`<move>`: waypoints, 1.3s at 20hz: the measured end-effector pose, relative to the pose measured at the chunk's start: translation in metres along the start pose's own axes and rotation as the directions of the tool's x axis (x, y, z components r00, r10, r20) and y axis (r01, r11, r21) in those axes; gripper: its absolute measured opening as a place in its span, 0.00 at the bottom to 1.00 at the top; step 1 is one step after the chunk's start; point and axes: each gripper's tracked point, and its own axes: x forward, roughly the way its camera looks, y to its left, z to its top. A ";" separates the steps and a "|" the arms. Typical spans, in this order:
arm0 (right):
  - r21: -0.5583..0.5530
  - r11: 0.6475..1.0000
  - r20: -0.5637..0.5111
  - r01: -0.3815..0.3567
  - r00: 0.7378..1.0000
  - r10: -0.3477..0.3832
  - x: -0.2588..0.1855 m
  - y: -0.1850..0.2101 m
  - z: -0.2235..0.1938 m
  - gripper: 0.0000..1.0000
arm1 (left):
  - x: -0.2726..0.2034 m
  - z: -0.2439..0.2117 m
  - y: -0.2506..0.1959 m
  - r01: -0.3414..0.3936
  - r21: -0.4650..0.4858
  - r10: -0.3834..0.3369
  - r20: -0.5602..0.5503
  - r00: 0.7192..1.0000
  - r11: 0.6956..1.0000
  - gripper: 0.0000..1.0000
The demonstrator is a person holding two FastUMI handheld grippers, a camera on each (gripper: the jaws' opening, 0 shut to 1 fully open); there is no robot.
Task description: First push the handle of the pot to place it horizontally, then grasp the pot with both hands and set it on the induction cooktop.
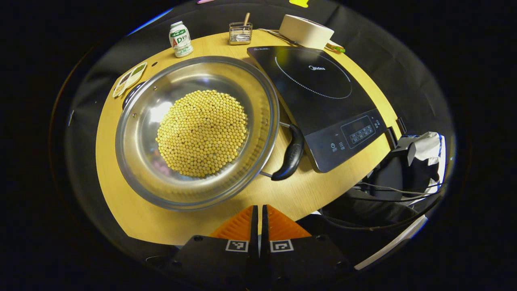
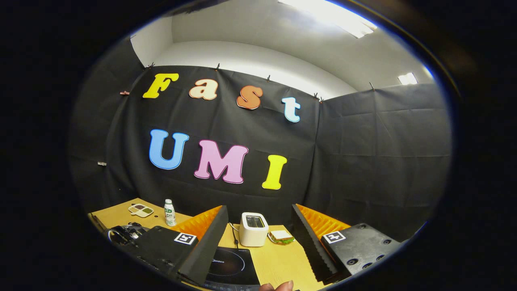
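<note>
Two tongs: left tongs (image 1: pixel 258 220) together above the table (image 1: pixel 307 190) near the pot (image 1: pixel 197 131); right tongs (image 2: pixel 258 238) apart above the cooktop (image 2: pixel 232 264).

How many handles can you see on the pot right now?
2 visible. One black handle sticks off the pot on the side facing the induction cooktop; a second dark handle peeks past the opposite rim, mostly hidden.
</note>
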 end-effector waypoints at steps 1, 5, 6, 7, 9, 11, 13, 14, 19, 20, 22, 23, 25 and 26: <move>-0.002 1.000 -0.004 0.003 1.000 -0.003 0.000 -0.003 -0.003 0.98 | 0.002 0.005 0.001 -0.006 -0.009 0.006 0.002 1.000 1.000 0.06; -0.011 1.000 -0.020 0.009 1.000 -0.010 0.000 -0.010 -0.008 0.98 | 0.006 0.021 -0.008 0.019 -0.059 -0.019 0.010 1.000 0.998 0.04; -0.010 1.000 -0.023 0.011 1.000 -0.011 0.000 -0.011 -0.009 0.98 | 0.008 0.024 -0.011 0.031 -0.070 -0.031 0.011 0.999 0.997 0.06; -0.009 1.000 -0.026 0.008 1.000 -0.009 0.001 -0.011 -0.010 0.98 | 0.010 0.026 -0.014 0.037 -0.077 -0.036 0.011 0.999 0.996 0.05; -0.011 1.000 -0.032 0.007 0.999 -0.007 0.002 -0.013 -0.012 0.98 | 0.012 0.030 -0.015 0.027 -0.071 -0.026 0.009 1.000 0.997 0.05; -0.019 1.000 -0.035 0.003 0.999 -0.004 0.003 -0.012 -0.014 0.98 | 0.013 0.035 -0.017 0.015 -0.061 -0.015 0.012 1.000 0.998 0.05; -0.026 1.000 -0.036 -0.001 0.999 0.000 0.002 -0.012 -0.016 0.98 | 0.014 0.042 -0.018 0.009 -0.053 -0.008 0.015 1.000 0.999 0.05; -0.027 1.000 -0.038 -0.001 0.999 -0.001 0.002 -0.012 -0.016 0.98 | 0.014 0.044 -0.020 0.008 -0.051 -0.007 0.016 1.000 0.999 0.05; -0.022 1.000 -0.043 -0.001 0.999 0.001 0.002 -0.013 -0.018 0.98 | 0.018 0.063 -0.025 0.022 -0.074 -0.020 0.033 0.999 0.997 0.05; -0.022 1.000 -0.044 -0.001 0.999 0.000 0.001 -0.013 -0.017 0.98 | 0.019 0.067 -0.026 0.027 -0.083 -0.024 0.037 0.999 0.996 0.05; -0.016 1.000 -0.045 0.002 0.999 -0.003 0.001 -0.015 -0.016 0.98 | 0.021 0.077 -0.028 0.036 -0.097 -0.032 0.048 0.998 0.995 0.04; -0.015 1.000 -0.043 0.004 0.999 -0.004 0.001 -0.015 -0.016 0.98 | 0.022 0.080 -0.029 0.039 -0.100 -0.034 0.051 0.998 0.994 0.05; -0.021 1.000 -0.042 0.009 0.999 -0.010 0.000 -0.018 -0.015 0.98 | 0.024 0.089 -0.030 0.040 -0.103 -0.034 0.056 0.998 0.994 0.05; -0.023 1.000 -0.043 0.013 0.999 -0.014 0.001 -0.018 -0.016 0.98 | 0.026 0.093 -0.030 0.038 -0.102 -0.032 0.060 0.998 0.994 0.05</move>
